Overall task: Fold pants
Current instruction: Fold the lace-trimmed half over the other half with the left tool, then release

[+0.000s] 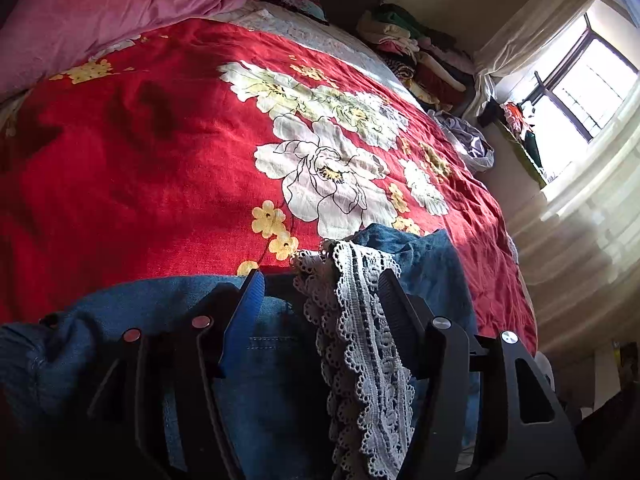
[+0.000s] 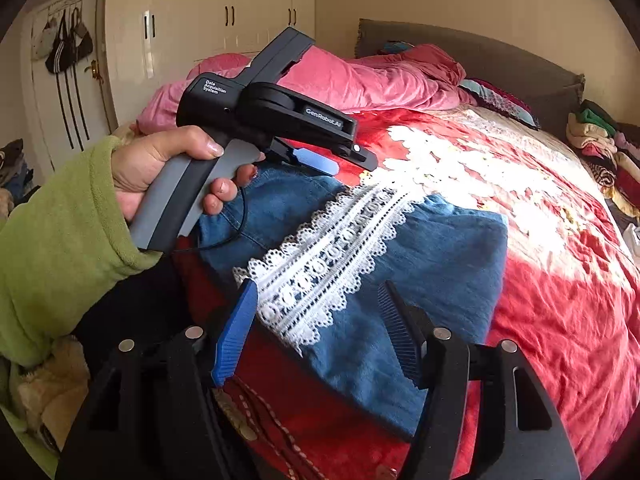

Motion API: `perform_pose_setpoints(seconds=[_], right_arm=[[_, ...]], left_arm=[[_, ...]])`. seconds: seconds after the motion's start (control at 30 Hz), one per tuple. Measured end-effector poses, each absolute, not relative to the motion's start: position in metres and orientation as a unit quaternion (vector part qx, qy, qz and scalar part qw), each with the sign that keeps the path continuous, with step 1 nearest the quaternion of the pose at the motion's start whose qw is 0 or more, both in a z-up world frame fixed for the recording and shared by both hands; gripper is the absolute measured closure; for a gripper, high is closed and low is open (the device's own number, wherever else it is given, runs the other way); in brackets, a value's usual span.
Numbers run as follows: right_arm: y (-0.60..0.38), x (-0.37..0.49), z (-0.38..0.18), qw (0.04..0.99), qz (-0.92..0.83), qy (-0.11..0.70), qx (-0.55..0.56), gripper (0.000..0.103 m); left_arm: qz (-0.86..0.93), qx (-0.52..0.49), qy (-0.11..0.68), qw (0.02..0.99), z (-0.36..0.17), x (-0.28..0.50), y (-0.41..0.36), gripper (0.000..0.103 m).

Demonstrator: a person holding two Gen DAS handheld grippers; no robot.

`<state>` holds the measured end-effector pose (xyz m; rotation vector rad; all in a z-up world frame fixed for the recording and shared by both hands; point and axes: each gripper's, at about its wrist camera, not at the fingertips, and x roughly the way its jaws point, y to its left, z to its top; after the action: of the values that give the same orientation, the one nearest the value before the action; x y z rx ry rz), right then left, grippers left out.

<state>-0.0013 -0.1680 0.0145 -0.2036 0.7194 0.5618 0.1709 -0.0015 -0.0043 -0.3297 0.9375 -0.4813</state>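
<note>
Both fingers point(image 2: 256, 312) apart, pants point(image 2: 420, 264) w/ lace beneath

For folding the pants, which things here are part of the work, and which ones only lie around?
Part of the work:
- blue pants with white lace strip
- left gripper
- right gripper

Only lying around:
- pink duvet
- clothes pile
- bags on the door

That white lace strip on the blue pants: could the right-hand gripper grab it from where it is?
Probably yes. The right gripper is open just above the pants, and the near end of the lace strip lies between its fingers with nothing covering it. The left gripper stands clear at the far end.
</note>
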Motion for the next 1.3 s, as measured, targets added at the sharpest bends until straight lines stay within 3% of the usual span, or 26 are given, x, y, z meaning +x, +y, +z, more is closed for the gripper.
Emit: perform_pose_setpoints(seconds=[0.17,0.43,0.5,0.53,0.67,0.83,1.13,1.23,1.3], right_arm=[[-0.175,-0.014,0.006,0.890,0.252,0.364,-0.107,0.041],[-0.201,-0.014,-0.001,0.902,0.206,0.368,-0.096,0.041],[-0.202,-0.003,-0.010,0.898,0.188,0.384,-0.102,0.041],[-0.203,0.000,-0.016,0.894,0.175,0.398,-0.105,0.041],[-0.211,0.005,-0.028,0.885,0.176,0.425,-0.075,0.041],[-0.209,-0.001,-0.032,0.886,0.180,0.420,-0.082,0.040],[-0.207,0.004,-0.031,0.885,0.178,0.423,-0.078,0.040],[-0.209,0.003,-0.024,0.888,0.182,0.416,-0.064,0.026],[-0.209,0.001,-0.019,0.892,0.181,0.409,-0.063,0.026]], left_arm=[[-0.219,-0.131,0.467,0.847,-0.010,0.182,-0.017,0.042],[-0.193,-0.116,0.491,0.841,-0.029,0.203,-0.032,0.041],[-0.193,-0.122,0.487,0.843,-0.029,0.203,-0.034,0.058],[-0.200,-0.126,0.485,0.842,-0.027,0.201,-0.036,0.079],[-0.196,-0.115,0.456,0.861,-0.009,0.186,-0.034,0.090],[-0.172,-0.104,0.447,0.872,-0.006,0.186,-0.020,0.090],[-0.163,-0.101,0.440,0.877,-0.010,0.179,-0.019,0.068],[-0.160,-0.094,0.424,0.887,0.001,0.165,-0.019,0.058],[-0.159,-0.089,0.416,0.891,0.006,0.156,-0.020,0.056]])
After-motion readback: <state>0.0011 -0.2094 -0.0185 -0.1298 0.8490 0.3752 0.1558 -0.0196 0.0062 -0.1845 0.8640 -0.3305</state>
